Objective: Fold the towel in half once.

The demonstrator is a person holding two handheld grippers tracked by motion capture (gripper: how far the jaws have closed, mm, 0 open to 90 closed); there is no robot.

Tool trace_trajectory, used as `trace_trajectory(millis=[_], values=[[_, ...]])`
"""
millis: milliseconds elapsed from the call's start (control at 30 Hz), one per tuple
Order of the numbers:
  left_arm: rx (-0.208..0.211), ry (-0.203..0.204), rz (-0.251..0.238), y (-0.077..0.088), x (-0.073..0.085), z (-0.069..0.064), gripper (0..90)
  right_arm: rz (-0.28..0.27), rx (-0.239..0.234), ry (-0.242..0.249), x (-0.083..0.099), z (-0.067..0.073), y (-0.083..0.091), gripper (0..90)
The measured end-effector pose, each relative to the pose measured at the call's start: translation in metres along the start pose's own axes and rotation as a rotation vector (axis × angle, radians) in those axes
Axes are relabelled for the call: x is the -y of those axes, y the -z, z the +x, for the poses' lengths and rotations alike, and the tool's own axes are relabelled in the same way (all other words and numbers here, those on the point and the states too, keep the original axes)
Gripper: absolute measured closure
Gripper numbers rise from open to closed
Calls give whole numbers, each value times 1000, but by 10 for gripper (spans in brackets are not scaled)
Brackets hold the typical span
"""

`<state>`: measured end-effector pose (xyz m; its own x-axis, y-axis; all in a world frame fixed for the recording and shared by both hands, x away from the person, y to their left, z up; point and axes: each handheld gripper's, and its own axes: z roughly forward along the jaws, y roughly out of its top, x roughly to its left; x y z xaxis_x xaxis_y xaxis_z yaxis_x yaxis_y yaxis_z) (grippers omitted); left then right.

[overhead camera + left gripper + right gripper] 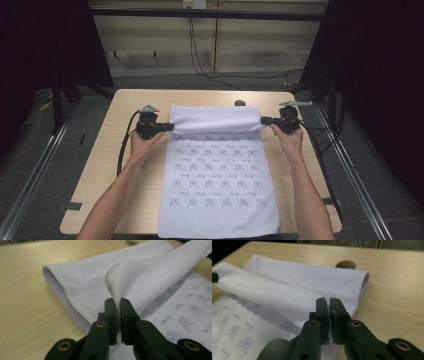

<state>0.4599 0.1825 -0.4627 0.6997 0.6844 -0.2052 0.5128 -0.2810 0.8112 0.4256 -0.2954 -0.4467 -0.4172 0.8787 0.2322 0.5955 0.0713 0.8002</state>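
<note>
A white towel (215,175) printed with small blue figures lies lengthwise on the wooden table (100,160). Its far end is lifted and folded back toward me, plain side up. My left gripper (167,127) is shut on the left corner of that lifted edge, and the cloth (140,277) rises pinched between its jaws (117,303). My right gripper (265,120) is shut on the right corner, where the hem (294,287) runs into its jaws (329,302). The lifted edge stretches taut between the two grippers, above the printed part.
A small round dark thing (240,103) sits on the table just beyond the towel's far fold (345,264). Bare wood lies left and right of the towel. The towel's near end hangs over the table's front edge. Metal rails run along both sides on the floor.
</note>
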Motion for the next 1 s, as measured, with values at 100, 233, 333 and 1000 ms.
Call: trace_trajectory(millis=[100,233,333,1000], values=[[15,-20,-50,22,-11,-10,858,-50,-31,21,-11,6,19,863],[32,-49,-81,44,-15,-28,857,-92,-81,19,-19,11,41,861],[56,-62,-96,60,-15,-38,858,-107,-99,44,-21,17,58,861],[130,-122,-199,146,-23,-83,857,-226,-197,161,-23,65,139,860]])
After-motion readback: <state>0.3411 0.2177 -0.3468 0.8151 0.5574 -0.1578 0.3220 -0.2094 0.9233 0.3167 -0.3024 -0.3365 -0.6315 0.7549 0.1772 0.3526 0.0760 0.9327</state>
